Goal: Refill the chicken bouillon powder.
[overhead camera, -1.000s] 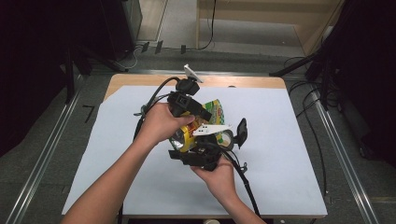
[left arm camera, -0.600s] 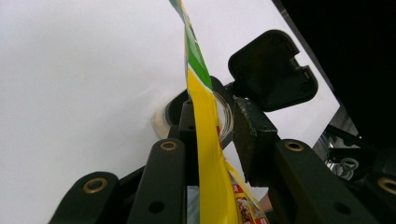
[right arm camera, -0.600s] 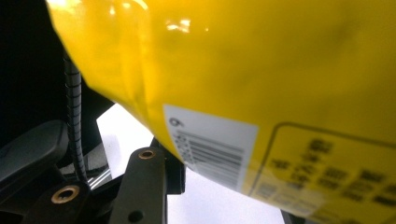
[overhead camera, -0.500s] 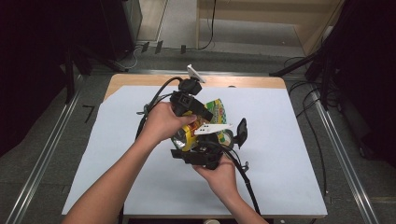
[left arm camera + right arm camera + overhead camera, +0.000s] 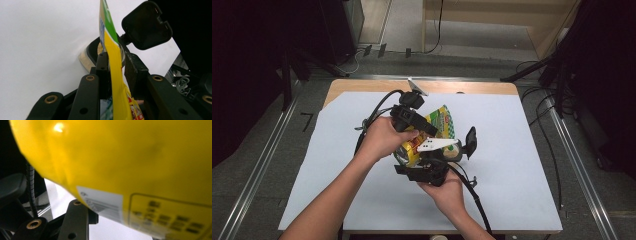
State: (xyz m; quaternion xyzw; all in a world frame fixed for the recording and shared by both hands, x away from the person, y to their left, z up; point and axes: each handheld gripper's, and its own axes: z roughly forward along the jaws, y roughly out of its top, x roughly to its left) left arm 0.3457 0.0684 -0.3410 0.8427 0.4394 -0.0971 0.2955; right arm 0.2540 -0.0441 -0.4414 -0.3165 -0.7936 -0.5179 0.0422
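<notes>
Forearms converging mid-table, left hand-held gripper [image 5: 116, 67] pinching yellow snack bag [image 5: 117, 82] (edge-on), right hand-held gripper [image 5: 432, 167] beneath, grip unclear.

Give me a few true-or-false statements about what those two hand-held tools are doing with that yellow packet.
1. The left tool has the yellow packet between its jaws. True.
2. The packet lies flat on the table, untouched. False: both hands hold it up over the white table cover.
3. The packet has green printing near one end. True.
4. The right tool rests at the table's far edge. False: it is against the packet, mid-table.
</notes>
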